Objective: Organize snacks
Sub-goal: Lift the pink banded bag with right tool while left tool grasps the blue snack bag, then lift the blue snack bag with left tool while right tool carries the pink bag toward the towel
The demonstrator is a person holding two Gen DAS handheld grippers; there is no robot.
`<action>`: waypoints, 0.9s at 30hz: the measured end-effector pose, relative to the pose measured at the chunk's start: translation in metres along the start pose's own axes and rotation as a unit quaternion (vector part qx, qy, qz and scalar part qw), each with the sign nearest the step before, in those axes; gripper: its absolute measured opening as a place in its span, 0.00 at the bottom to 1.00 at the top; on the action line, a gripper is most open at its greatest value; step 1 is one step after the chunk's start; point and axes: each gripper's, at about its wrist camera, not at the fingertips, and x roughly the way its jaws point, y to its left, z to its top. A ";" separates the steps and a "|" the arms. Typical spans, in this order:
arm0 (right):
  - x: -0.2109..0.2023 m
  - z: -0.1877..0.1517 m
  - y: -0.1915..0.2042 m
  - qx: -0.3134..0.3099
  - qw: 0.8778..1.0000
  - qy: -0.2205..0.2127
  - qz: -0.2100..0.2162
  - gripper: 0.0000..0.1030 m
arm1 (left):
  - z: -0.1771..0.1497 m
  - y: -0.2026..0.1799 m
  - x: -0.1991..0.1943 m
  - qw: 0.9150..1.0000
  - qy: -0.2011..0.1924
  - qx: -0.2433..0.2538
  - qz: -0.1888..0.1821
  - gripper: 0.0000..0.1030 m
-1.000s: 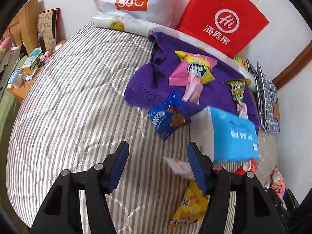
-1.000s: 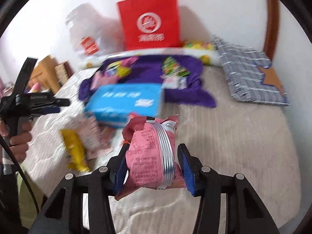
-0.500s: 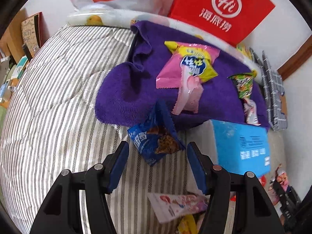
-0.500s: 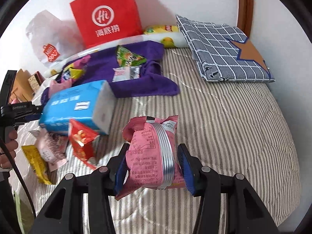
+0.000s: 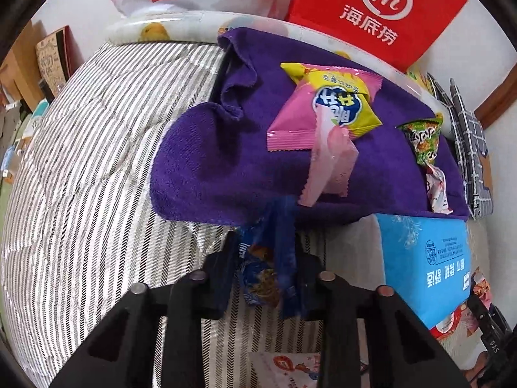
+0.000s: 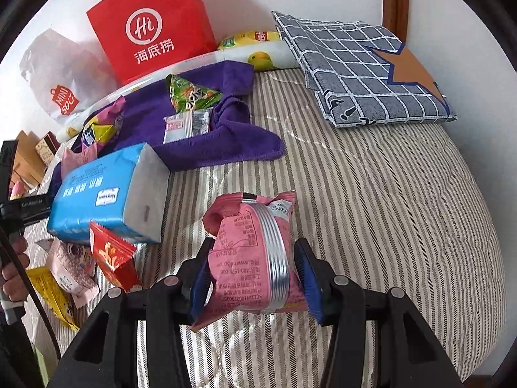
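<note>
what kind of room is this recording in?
Most likely a bedroom: the snacks lie on a bed with a striped quilt, a folded checked blanket sits by the wall, and shopping bags lean at the head.

The left gripper points steeply down, and its jaws have just been closing; its fingers now press on a blue snack packet from both sides. The right gripper also tilts steeply down, its blue-padded fingers clamped on a pink snack packet that stands upright between them. At nine o'clock in the right wrist view, the person's left hand wraps the handle of the left gripper.
</note>
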 end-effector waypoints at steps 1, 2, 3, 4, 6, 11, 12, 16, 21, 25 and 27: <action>0.000 0.001 0.000 0.001 1.000 0.000 0.000 0.46 | 0.000 0.004 -0.001 1.000 0.002 -0.005 -0.005 0.21; 0.000 0.000 0.001 0.003 1.000 0.000 0.000 0.46 | 0.000 0.007 -0.002 1.000 0.005 -0.011 -0.010 0.20; -0.001 0.000 0.001 0.003 1.000 0.000 0.000 0.46 | -0.001 0.008 -0.002 1.000 0.007 -0.014 -0.013 0.19; -0.001 0.000 0.002 0.003 1.000 0.000 0.000 0.46 | -0.002 0.010 -0.003 1.000 0.008 -0.017 -0.017 0.19; -0.003 -0.002 0.005 0.001 1.000 0.003 0.001 0.46 | -0.006 0.013 -0.007 1.000 0.010 -0.016 -0.016 0.19; -0.014 -0.007 0.014 -0.002 1.000 -0.001 0.000 0.46 | -0.016 0.021 -0.020 0.999 0.007 -0.025 -0.022 0.19; -0.016 -0.008 0.016 -0.003 1.000 -0.002 -0.001 0.46 | -0.018 0.023 -0.022 0.999 0.005 -0.027 -0.022 0.19; -0.027 -0.011 0.022 -0.008 1.000 -0.009 0.003 0.46 | -0.023 0.027 -0.039 0.999 -0.007 -0.028 -0.024 0.19; -0.037 -0.015 0.032 -0.015 1.000 -0.012 0.006 0.46 | -0.033 0.029 -0.054 0.999 -0.015 -0.026 -0.024 0.19; -0.047 -0.014 0.039 -0.021 0.999 -0.019 0.018 0.46 | -0.043 0.029 -0.063 0.999 -0.016 -0.024 -0.027 0.19; -0.054 -0.012 0.043 -0.026 0.999 -0.028 0.019 0.46 | -0.045 0.026 -0.068 0.999 -0.016 -0.020 -0.031 0.19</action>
